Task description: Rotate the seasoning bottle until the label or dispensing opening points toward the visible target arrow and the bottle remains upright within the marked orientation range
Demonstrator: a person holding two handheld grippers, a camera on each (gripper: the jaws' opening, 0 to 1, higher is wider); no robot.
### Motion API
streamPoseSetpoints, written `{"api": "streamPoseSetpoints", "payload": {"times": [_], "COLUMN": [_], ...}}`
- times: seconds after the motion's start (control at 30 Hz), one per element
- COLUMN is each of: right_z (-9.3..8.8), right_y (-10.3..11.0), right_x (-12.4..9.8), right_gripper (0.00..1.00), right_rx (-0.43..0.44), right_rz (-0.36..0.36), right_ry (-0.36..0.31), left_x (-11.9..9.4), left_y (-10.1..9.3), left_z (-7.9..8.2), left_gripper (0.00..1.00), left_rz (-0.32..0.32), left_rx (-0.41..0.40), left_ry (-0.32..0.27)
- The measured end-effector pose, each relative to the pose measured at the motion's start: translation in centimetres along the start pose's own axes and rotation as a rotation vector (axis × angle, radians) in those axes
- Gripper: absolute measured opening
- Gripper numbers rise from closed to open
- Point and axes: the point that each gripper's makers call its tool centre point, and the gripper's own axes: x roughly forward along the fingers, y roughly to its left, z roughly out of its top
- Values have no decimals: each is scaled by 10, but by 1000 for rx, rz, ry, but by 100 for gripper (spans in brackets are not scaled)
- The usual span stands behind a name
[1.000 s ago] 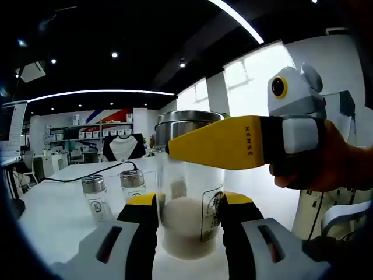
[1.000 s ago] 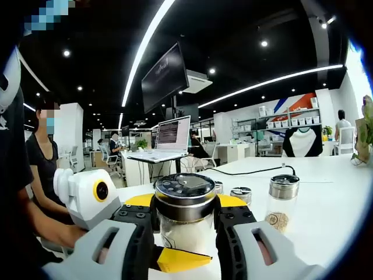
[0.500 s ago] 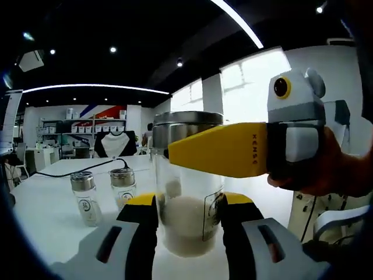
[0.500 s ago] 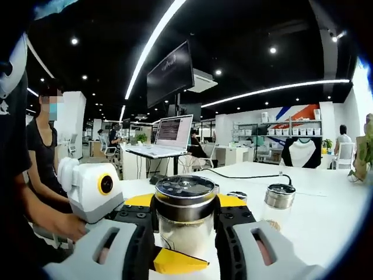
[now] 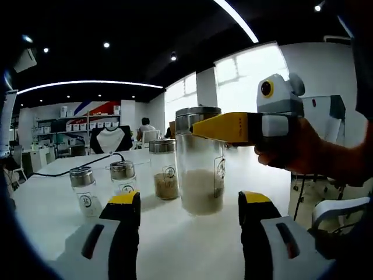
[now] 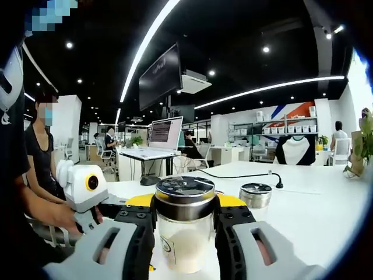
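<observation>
Seasoning bottle (image 6: 184,227) clamped at its steel lid (image 6: 184,191) between the jaws of the right gripper (image 6: 184,217), standing upright on the white table (image 6: 315,216) with pale granules filling the lower half. Seen from the left gripper view, same bottle (image 5: 201,163) with the right gripper's yellow jaw (image 5: 224,127) pressed against the lid, a hand (image 5: 291,154) behind it. Left gripper (image 5: 189,207) spread wide and holding nothing, set back a little from the glass. Just beside the bottle, a smaller jar of brown seasoning (image 5: 165,170); further to the side, two little steel-capped shakers (image 5: 81,191) (image 5: 122,178) and a black cable (image 5: 76,168) across the tabletop. In the right gripper view, another capped jar (image 6: 256,196) close behind the held one. Label print faint on the glass (image 5: 220,169); no target arrow or marked range to be made out. Judged best done as a slow twist about the bottle's own vertical axis, grip kept level on the lid so the base neither lifts nor tips, wrist turned in short arcs, clear of the brown jar, stopping once the label faces the mark.
</observation>
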Motion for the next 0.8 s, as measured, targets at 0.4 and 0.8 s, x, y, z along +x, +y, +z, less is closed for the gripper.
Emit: {"api": "streamPoseSetpoints", "payload": {"times": [0.4, 0.8], "right_z": [2, 0], "right_y": [-32, -71], "right_x": [-13, -22], "right_gripper": [37, 37], "right_rx": [-55, -64], "right_rz": [-7, -51], "right_ry": [34, 34], "left_x": [-9, -18], "left_y": [9, 17], "left_z": [1, -1], "left_gripper": [83, 100], "left_rz": [-12, 0], "left_rx": [-38, -67], "left_ry": [-14, 2]}}
